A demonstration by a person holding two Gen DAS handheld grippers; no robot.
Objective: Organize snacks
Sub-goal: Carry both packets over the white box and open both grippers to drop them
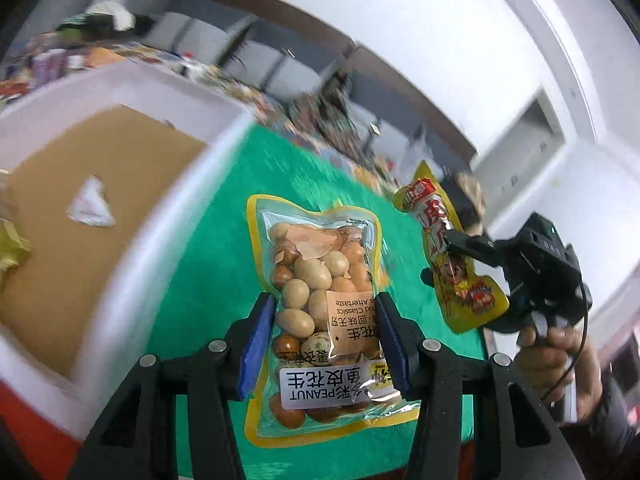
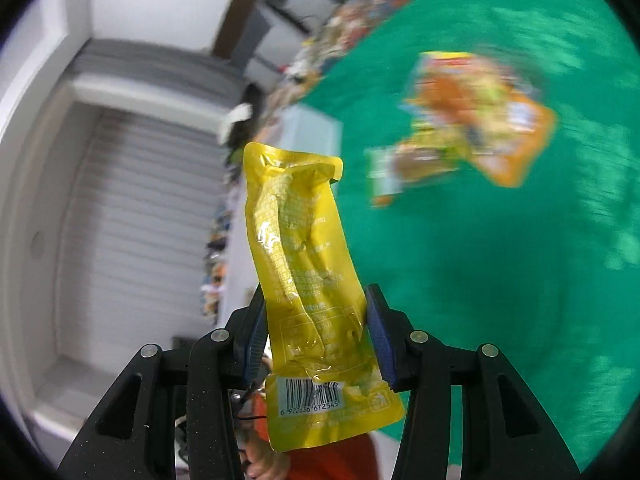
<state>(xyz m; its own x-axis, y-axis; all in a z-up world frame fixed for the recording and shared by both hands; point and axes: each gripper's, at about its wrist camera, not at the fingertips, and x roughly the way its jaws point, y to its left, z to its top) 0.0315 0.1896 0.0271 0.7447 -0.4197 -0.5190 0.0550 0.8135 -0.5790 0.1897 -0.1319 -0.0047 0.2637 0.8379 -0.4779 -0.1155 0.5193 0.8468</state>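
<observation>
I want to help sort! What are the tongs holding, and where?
Left tongs pinch the peanut bag by its side edges, lower half. Right tongs pinch the yellow snack pouch near its barcode end.

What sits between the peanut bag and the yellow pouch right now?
Only bare green cloth separates the peanut bag from the yellow pouch, seen in the left wrist view.

L tongs (image 1: 324, 344) grip peanut bag (image 1: 320, 312); R tongs (image 1: 442, 256) grip yellow pouch (image 1: 456, 276).

Each hand-held gripper, the left (image 1: 326, 340) and the right (image 2: 316, 334), has black skeletal linkage arms with round silver pivot screws and blue finger pads (image 1: 256, 344), while the right hand (image 1: 556, 356) shows bare skin, a dark sleeve and a thin black cable.
</observation>
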